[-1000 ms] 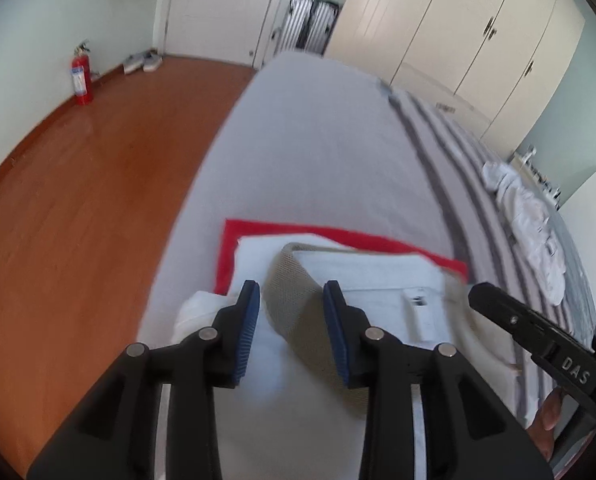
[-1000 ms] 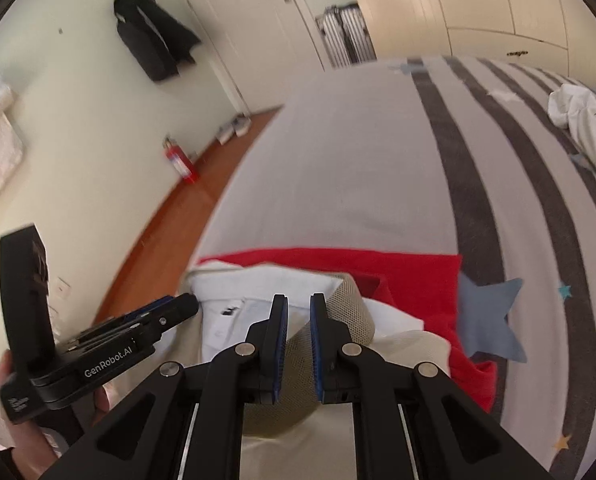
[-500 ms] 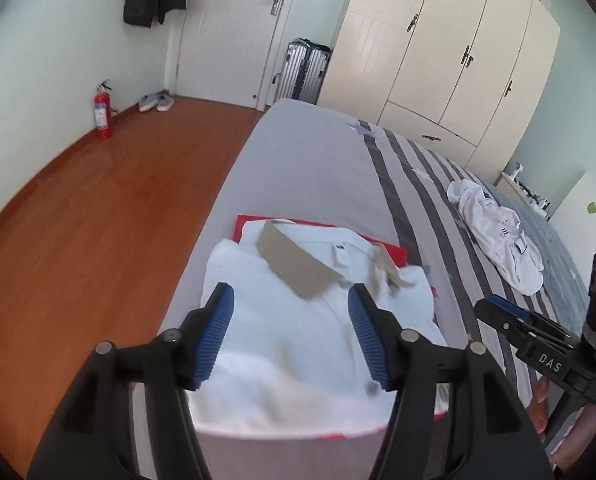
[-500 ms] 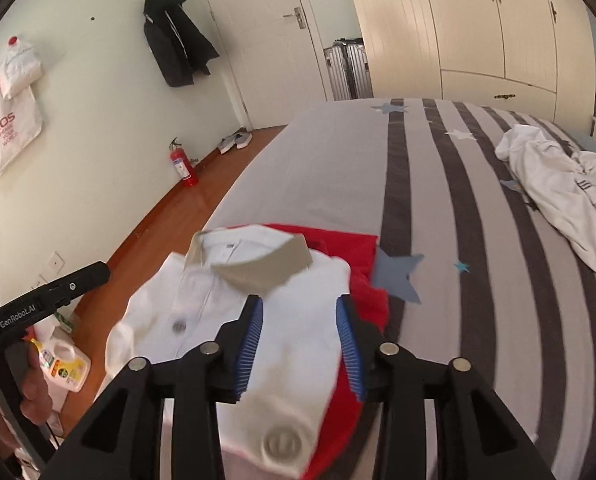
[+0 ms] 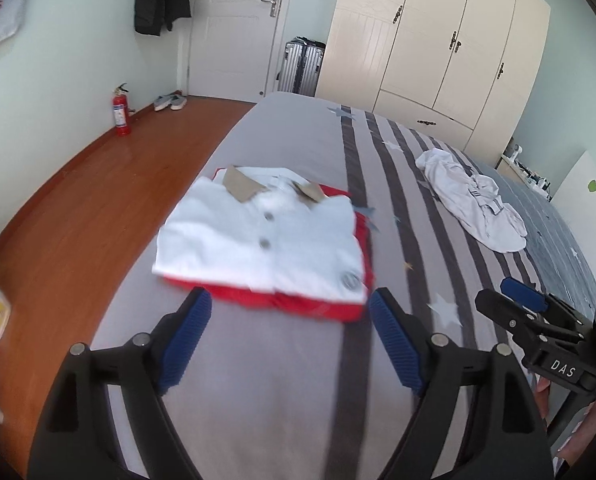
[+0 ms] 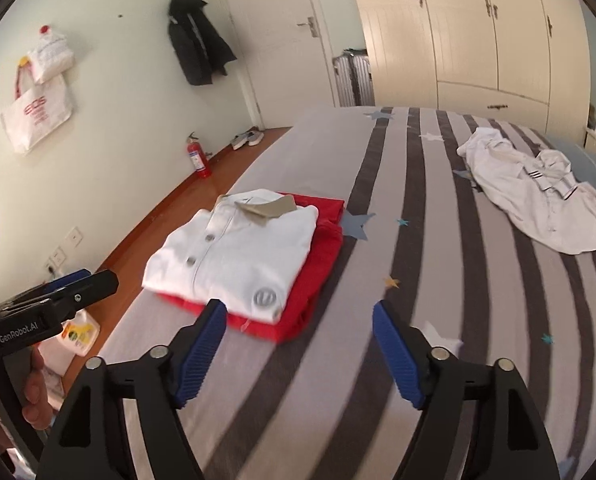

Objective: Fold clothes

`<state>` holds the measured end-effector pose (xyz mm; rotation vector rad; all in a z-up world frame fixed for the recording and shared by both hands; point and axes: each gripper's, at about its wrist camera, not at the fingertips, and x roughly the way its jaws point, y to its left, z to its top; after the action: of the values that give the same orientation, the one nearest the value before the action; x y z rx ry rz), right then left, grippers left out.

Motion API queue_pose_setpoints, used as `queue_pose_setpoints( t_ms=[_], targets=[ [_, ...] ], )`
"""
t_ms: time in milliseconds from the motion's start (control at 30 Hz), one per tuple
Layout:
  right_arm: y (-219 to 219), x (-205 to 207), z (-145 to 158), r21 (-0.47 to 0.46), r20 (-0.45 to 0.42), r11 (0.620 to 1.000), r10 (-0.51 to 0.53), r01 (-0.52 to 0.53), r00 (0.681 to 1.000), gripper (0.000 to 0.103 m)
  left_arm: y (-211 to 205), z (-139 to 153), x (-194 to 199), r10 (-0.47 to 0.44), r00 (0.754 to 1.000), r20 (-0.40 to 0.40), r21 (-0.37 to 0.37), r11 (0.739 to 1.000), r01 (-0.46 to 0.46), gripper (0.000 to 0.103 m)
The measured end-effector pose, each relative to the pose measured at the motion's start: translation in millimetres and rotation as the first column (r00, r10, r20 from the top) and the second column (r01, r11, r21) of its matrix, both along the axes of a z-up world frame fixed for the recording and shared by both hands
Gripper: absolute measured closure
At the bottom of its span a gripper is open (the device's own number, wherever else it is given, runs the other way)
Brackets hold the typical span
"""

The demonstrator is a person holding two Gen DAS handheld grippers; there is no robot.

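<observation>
A folded white polo shirt (image 5: 258,236) (image 6: 234,256) with a tan collar lies on top of a folded red garment (image 5: 298,302) (image 6: 322,240) near the bed's left edge. Farther right on the bed lies a crumpled white shirt (image 5: 474,200) (image 6: 538,196). My left gripper (image 5: 290,320) hovers short of the stack, jaws still opening, nothing between them. My right gripper (image 6: 298,328) is likewise back from the stack, jaws opening and empty. Each gripper shows at the other view's edge: right gripper (image 5: 514,304), left gripper (image 6: 78,284).
The grey striped bed cover (image 5: 306,380) (image 6: 418,280) stretches ahead. Wooden floor (image 5: 78,220) lies left of the bed, with a red fire extinguisher (image 5: 121,114) and shoes (image 5: 170,101) by the wall. Wardrobes (image 5: 438,48), a suitcase (image 5: 300,66) and a bottle (image 6: 76,330) stand around.
Both grippers let go of the white shirt's collar, opened wide and pulled back and up from the stack. The folded shirt now lies flat on the red garment.
</observation>
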<state>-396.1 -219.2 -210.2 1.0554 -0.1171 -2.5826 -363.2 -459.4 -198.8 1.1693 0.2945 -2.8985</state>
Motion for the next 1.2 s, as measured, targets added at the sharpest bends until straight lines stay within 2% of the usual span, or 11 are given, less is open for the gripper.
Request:
queue_pose_setpoints(
  t_ms=[100,233,367,500,600,700,1033,1200],
  targets=[
    [21.0,27.5,10.2,-0.004,-0.015,0.999,0.035,-0.035,0.999,0.017,25.4,13.3,38.0,0.047,0.999,-0.005,-0.020,0.999,-0.047,0.019],
    [50.1,66.3,28.1,-0.024,-0.034,0.995,0.092,-0.093,0.995,0.007,60.7,32.3,94.5,0.108,0.994,-0.027,0.004,0.994,-0.108,0.011],
    [74.8,103.4,41.1,-0.017,-0.041,0.987,0.156,-0.157,0.987,0.004,90.7,39.4,135.7,0.156,0.988,-0.017,0.013,0.988,-0.156,0.005],
    [95.0,132.9,43.7,-0.004,-0.030,0.987,0.162,-0.162,0.986,0.002,116.1,35.5,170.2,0.161,0.987,0.012,0.007,0.987,-0.161,0.004],
    [108.4,147.2,37.0,-0.035,-0.006,0.989,0.146,-0.146,0.989,0.002,127.5,29.1,186.0,0.159,0.987,0.029,-0.013,0.987,-0.158,0.004],
    [115.8,161.6,28.0,-0.038,-0.002,0.991,0.127,-0.127,0.992,0.002,131.9,19.6,202.4,0.143,0.990,0.013,-0.002,0.990,-0.143,0.004],
    [111.0,213.9,-20.0,-0.019,-0.135,0.983,0.179,-0.183,0.975,0.001,136.7,-25.8,246.4,0.149,0.982,-0.119,-0.060,0.986,-0.156,0.003],
    [112.6,242.6,-22.7,-0.038,-0.198,0.979,0.191,-0.202,0.961,0.001,144.2,-28.1,277.6,0.167,0.971,-0.168,-0.067,0.981,-0.180,0.003]
  ],
)
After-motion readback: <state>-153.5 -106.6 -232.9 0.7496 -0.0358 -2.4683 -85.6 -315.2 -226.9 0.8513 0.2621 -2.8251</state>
